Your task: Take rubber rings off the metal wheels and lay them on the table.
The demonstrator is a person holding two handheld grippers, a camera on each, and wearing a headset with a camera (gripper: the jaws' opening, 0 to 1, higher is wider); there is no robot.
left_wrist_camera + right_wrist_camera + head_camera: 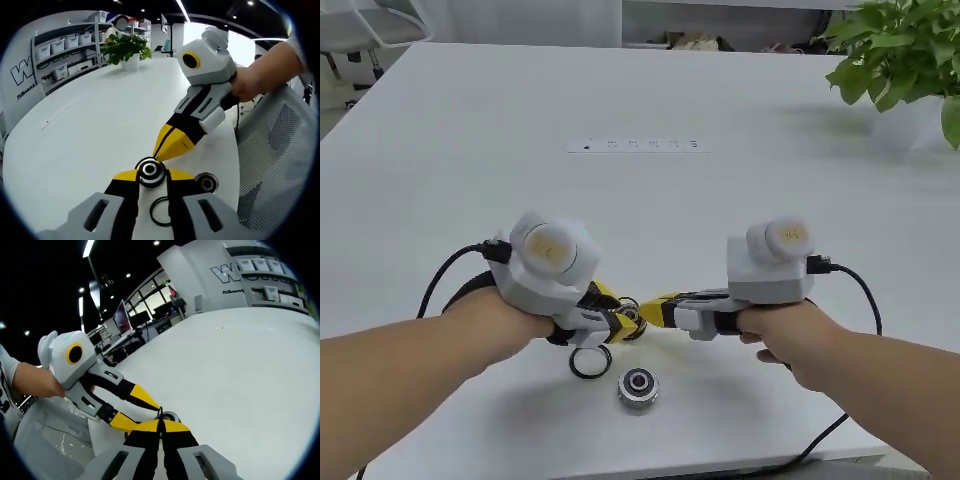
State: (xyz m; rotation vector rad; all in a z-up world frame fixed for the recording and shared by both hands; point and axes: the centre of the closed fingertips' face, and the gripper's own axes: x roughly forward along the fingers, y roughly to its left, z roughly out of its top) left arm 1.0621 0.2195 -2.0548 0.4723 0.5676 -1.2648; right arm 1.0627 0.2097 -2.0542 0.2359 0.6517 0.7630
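Left tool (pixel 152 176) clamps a black-ringed metal wheel (pixel 151 169); right tool (pixel 161 424), jaws together, touches its rim. A loose black rubber ring (pixel 590 361) lies on the white surface (pixel 720 200).

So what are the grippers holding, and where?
The left gripper clamps a wheel by its rim. The right gripper touches that rim, shut; whether it pinches anything is unclear.
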